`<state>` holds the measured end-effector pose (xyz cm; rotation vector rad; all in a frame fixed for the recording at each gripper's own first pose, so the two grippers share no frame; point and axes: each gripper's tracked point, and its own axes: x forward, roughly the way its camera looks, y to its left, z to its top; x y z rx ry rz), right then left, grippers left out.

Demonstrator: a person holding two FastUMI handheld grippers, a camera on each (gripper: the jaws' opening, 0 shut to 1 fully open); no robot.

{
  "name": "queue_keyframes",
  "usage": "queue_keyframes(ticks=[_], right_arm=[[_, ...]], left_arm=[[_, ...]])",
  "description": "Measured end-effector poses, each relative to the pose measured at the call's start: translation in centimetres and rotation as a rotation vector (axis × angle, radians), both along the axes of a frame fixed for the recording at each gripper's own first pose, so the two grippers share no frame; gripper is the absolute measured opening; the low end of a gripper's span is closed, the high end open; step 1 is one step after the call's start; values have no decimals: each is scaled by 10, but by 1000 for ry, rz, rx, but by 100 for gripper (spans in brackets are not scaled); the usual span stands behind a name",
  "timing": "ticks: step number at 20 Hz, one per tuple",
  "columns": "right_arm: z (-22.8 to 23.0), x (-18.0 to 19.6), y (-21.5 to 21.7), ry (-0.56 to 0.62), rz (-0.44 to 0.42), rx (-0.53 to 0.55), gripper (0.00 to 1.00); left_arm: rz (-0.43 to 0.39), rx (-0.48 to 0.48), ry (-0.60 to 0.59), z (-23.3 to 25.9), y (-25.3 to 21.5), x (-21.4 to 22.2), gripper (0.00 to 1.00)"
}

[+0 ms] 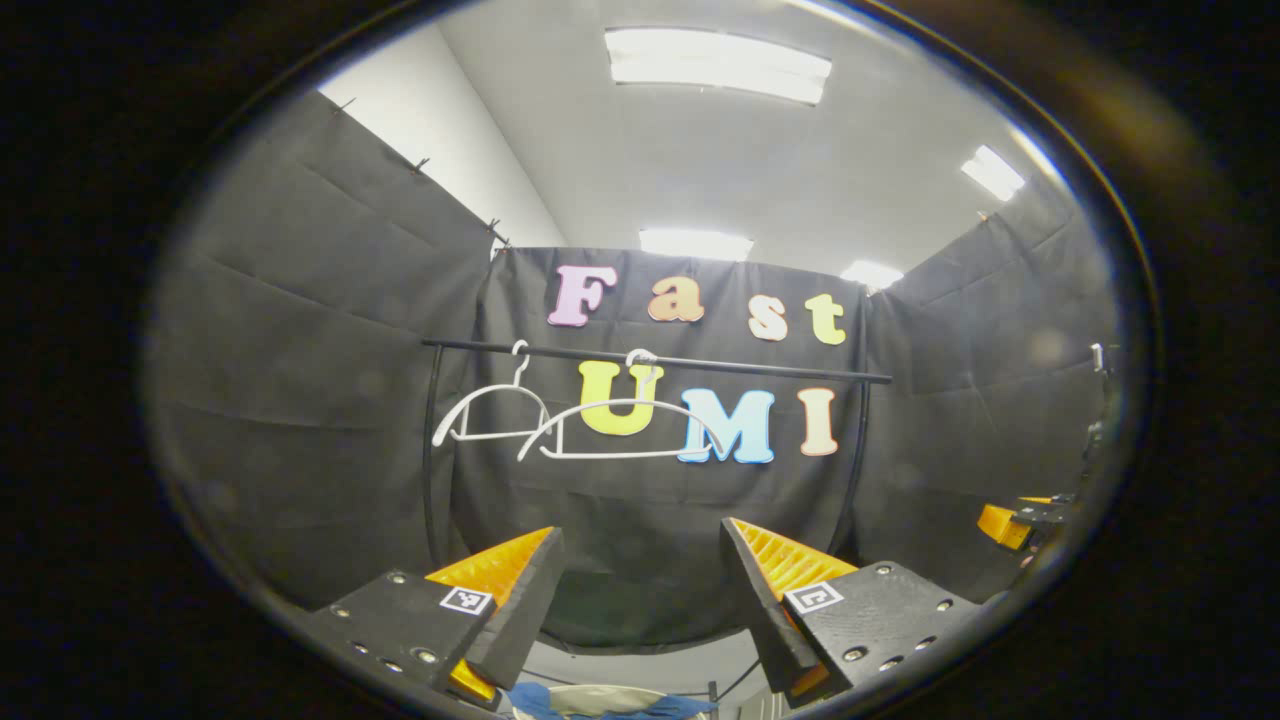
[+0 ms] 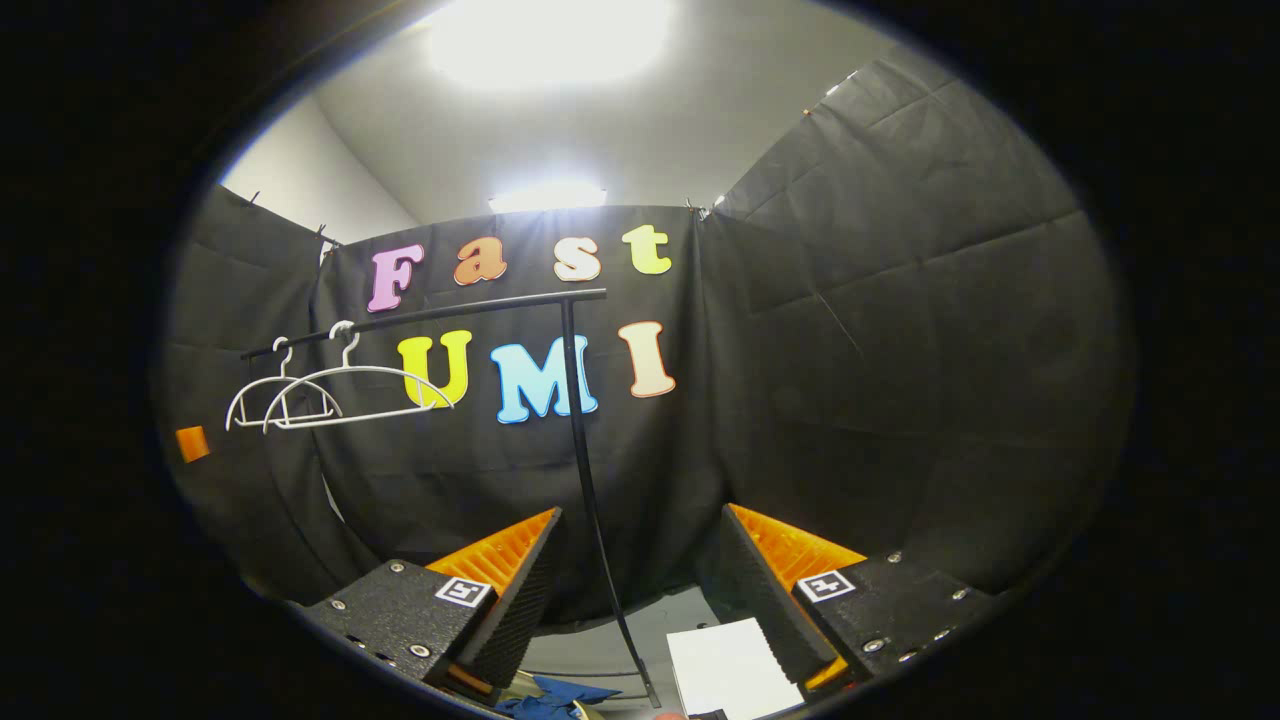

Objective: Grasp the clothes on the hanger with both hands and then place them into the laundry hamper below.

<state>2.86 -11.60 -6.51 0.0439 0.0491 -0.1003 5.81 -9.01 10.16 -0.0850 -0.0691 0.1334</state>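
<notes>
- Left gripper view is showing two white hangers [image 1: 560, 425] hanging bare on the black rail [image 1: 700, 362], left of the rail's middle, their long bars running along the rail.
- Low in that view, the left gripper [image 1: 640, 590] is pointing at the booth wall with its fingers spread wide and nothing between them.
- Under those fingers, at the bottom edge, blue clothes [image 1: 610, 708] are lying bunched over a pale rim that I am taking to be the laundry hamper [image 1: 590, 695]; so little is showing that no long axis or pointing direction can be told.
- At the far right edge of that view, the other gripper is peeking in.
- Right gripper view is showing the right gripper [image 2: 640, 585] gaping in the same way, holding nothing, with the rail's upright post [image 2: 585, 470] crossing between its fingers farther off.
- Below it, a fold of the blue cloth is lying near the post's foot, just beside a white sheet [image 2: 730, 665] on the floor.
- Judging the risk: cloth draped over the rim may be sliding out, pulled by its own hanging weight, and either hand swinging sideways could be knocking the post or hangers.
</notes>
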Motion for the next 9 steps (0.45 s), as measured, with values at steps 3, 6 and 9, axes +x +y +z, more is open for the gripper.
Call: queue_keyframes(ticks=[3,6,9], right_arm=[[9,-2,7,-32,6,-14,95],[8,-2,9,-22,4,-49,95],[10,-2,14,-18,11,-61,95]], left_arm=[[-22,-15,6,-11,-3,6,90],[-41,-25,33,-20,-8,18,90],[-50,-22,50,-25,-10,20,90]])
